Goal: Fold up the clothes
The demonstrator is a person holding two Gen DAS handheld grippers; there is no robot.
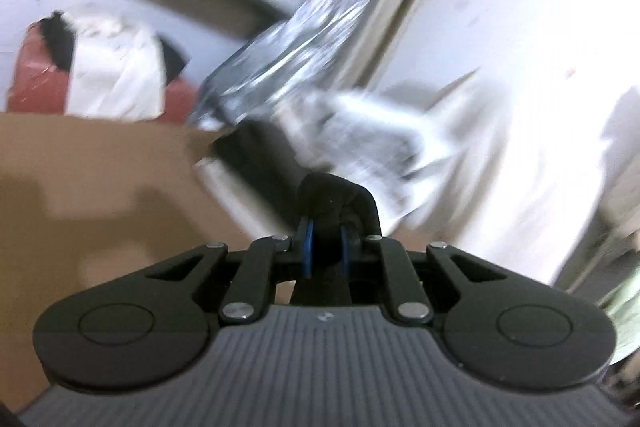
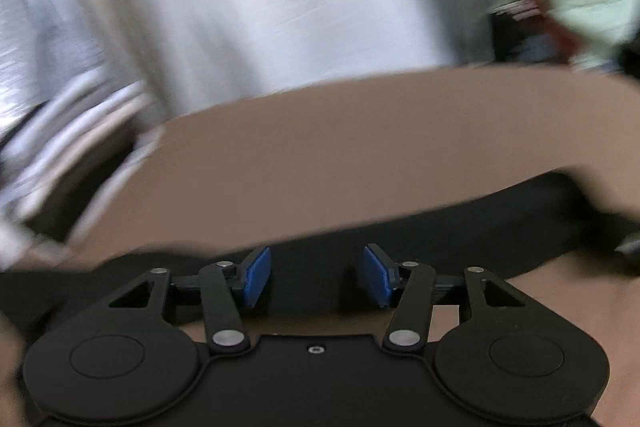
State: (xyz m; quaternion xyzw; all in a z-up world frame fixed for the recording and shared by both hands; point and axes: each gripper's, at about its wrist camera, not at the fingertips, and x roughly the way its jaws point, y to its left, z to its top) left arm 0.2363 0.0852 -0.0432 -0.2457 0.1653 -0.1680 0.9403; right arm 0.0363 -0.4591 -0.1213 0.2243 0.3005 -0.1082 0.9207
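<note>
Brown and bare, the worktop (image 1: pixel 100 167) runs out ahead of both your tongs, with blurred white drapery and a crinkled silvery sheet (image 1: pixel 280 39) beyond it, and a red shape under white cloth far off to the left of the left tongs.

Your left tongs (image 1: pixel 326 227) are clamped on a bunched fold of the black garment (image 1: pixel 332 195); the blue pads are nearly together with the cloth bulging up between and past their tips. Your right tongs (image 2: pixel 316 275) stand apart, pads clear of each other and pressing on nothing, with a dark band of the black garment (image 2: pixel 440 227) lying flat on the worktop right under and just ahead of them, stretching away to their right.

By my reading you are partway through a fold: one side is held, the other is free. To do this step well, keep the left grip firm and low so the cloth does not sag or drag into a crease. Bring the right tongs onto the garment's near edge, take only one layer's hem rather than a thick wad, and close squarely. Then move both hands together at the same height, so the fold line falls straight. Both views are smeared with motion, so slow down before you pinch; a grab made at this speed could miss the edge.
</note>
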